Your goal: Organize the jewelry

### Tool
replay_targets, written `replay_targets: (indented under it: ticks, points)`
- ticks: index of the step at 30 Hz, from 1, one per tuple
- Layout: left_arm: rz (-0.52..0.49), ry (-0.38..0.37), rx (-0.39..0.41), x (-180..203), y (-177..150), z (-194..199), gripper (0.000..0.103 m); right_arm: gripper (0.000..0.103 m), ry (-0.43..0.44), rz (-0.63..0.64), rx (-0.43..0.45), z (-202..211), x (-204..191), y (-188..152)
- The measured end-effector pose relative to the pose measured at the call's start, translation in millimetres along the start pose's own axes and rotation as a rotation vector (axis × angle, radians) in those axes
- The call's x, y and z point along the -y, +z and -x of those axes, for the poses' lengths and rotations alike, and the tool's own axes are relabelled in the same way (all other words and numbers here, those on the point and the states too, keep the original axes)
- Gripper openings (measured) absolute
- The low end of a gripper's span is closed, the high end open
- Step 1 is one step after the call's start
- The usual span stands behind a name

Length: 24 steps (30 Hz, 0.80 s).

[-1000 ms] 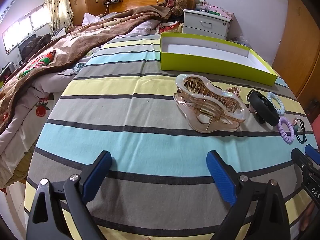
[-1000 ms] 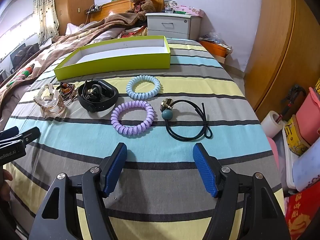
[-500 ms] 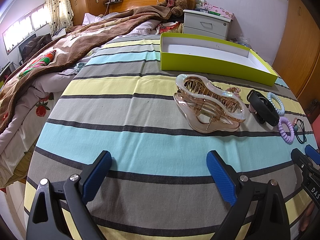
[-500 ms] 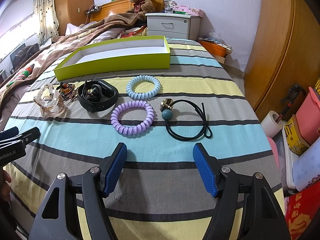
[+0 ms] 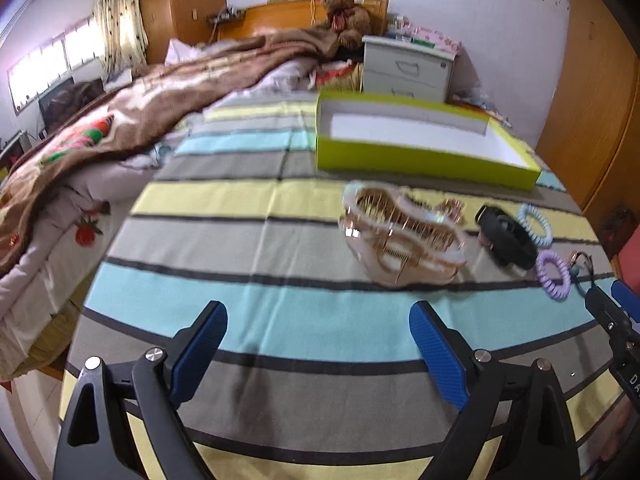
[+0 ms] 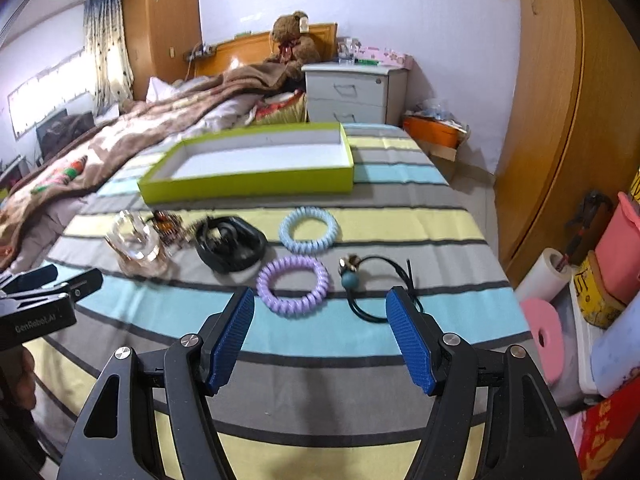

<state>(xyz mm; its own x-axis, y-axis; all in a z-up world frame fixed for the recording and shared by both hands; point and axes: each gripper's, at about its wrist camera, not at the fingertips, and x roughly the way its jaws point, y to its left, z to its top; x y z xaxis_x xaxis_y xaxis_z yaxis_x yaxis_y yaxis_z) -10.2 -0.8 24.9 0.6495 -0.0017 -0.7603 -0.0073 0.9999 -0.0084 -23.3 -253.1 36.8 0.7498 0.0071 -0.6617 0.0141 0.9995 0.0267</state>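
Note:
On the striped bedspread lie a clear gold hair claw [image 5: 400,240] [image 6: 138,246], a black clip [image 5: 506,238] [image 6: 230,246], a light blue coil tie [image 6: 309,230] [image 5: 535,223], a purple coil tie [image 6: 294,285] [image 5: 554,270], and a black elastic with a teal bead [image 6: 378,280]. A lime-green box [image 6: 252,164] [image 5: 420,140] stands open behind them. My left gripper [image 5: 318,354] is open and empty, short of the claw. My right gripper [image 6: 322,340] is open and empty, just short of the purple tie and the elastic.
A small amber piece [image 6: 168,224] lies between claw and black clip. A brown blanket [image 5: 120,120] covers the bed's left side. A white nightstand [image 6: 348,92] and teddy bear [image 6: 292,40] stand at the back. Wardrobe doors [image 6: 560,120] and floor clutter are right of the bed.
Both grippers have moved forward and tilted up, so the items sit nearer and lower in view. The right gripper is now close to the purple tie. Both stay open.

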Motion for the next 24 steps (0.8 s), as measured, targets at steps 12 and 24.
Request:
replay_targets:
  ticks: [12, 24]
  points:
    - [-0.043, -0.007, 0.098, 10, 11, 29, 0.094, 0.069, 0.000, -0.011, 0.042, 15, -5, 7]
    - [-0.044, -0.025, 0.105, 11, 10, 35, 0.094, 0.069, -0.001, -0.009, 0.038, 16, -6, 7]
